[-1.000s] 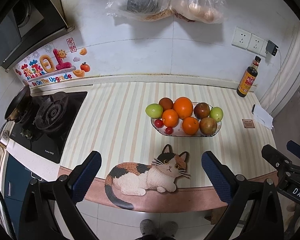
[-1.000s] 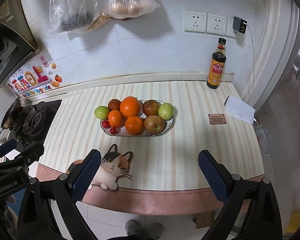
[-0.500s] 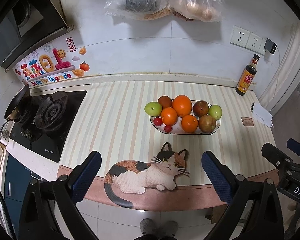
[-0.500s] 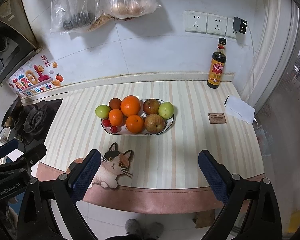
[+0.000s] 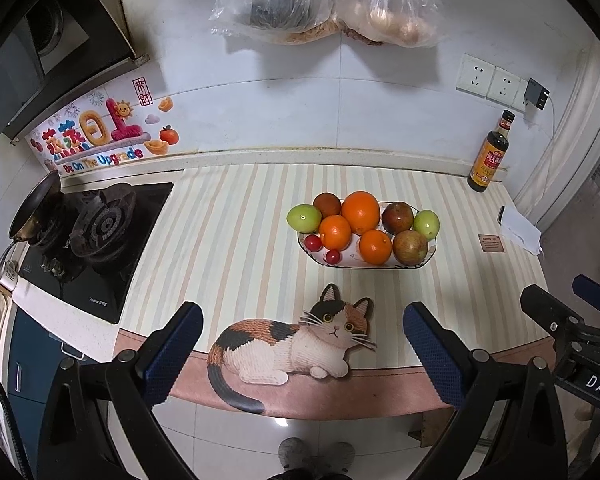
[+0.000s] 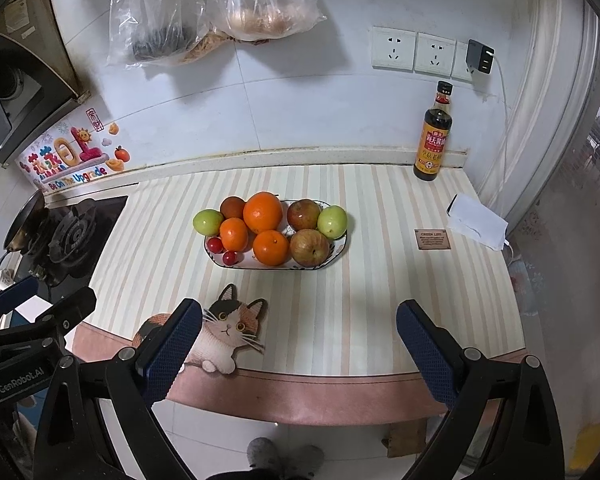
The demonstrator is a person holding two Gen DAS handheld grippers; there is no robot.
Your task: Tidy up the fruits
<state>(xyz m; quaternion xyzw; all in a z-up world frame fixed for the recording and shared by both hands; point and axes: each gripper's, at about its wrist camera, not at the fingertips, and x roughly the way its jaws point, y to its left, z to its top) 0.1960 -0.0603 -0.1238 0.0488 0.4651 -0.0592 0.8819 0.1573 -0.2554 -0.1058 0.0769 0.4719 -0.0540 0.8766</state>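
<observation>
Oranges (image 5: 360, 212), apples and seemingly cherry tomatoes crowd bowl (image 5: 431, 249).

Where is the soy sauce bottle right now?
The soy sauce bottle stands upright at the counter's far right corner against the wall, below the wall sockets, well behind and right of the fruit bowl.

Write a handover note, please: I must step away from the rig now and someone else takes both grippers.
Left gripper: open, empty, short of the counter edge.
Right gripper: open, empty, likewise held back.
Fruit: three oranges, apples, two green fruits, two small red ones, all piled in the oval dish mid-counter.
Done: nothing visibly sorted.
Left: all of the organizing.
</observation>
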